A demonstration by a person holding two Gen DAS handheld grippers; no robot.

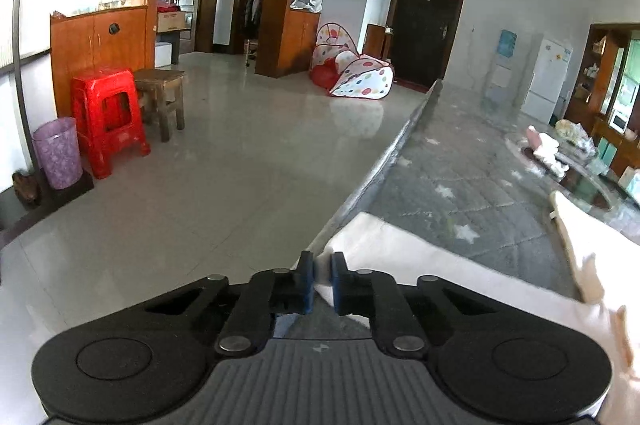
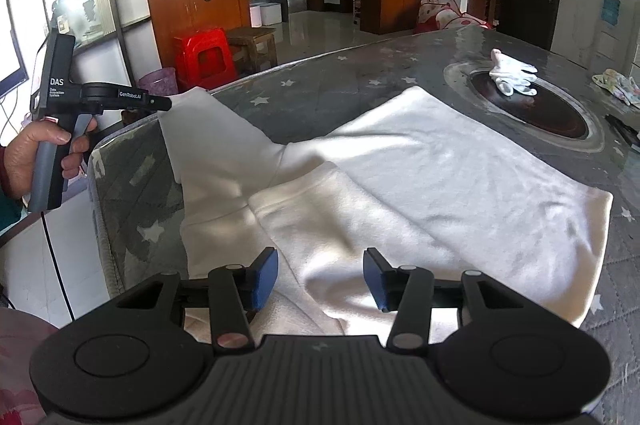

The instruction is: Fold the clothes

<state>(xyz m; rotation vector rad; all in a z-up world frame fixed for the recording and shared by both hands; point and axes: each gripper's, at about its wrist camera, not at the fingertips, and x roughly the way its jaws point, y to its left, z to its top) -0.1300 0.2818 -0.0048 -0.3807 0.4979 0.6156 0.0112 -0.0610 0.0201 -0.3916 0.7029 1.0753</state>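
One white garment [image 2: 420,161] is lying spread over the grey star-patterned table cover [image 2: 320,81], its body flat toward the far side and a sleeve-like strip stretching off toward the table's left edge. I am holding the end of that strip in my left gripper [image 1: 322,279], whose blue pads are pinched nearly together with the white cloth caught between them; in the right wrist view the same gripper [image 2: 170,102] is sitting at the tip of the raised strip, so the fabric is rising off the table there and not lying flat. I am judging that I am lifting this end so that it can be carried across the body for a fold. My right gripper [image 2: 320,275] is hanging just above the near hem with its pads wide apart and nothing between them, placed, I think, either to pin the cloth while the other side travels or to take the near edge. A fold of fabric is already lying doubled over in front of it. Farther out, a pair of white gloves [image 2: 512,73] is resting on the dark round inset [image 2: 552,113] in the table, well clear of the garment. Beyond the table edge a red stool [image 1: 108,117] is standing beside a brown wooden one [image 1: 162,97], with a purple bin [image 1: 58,153] nearby.
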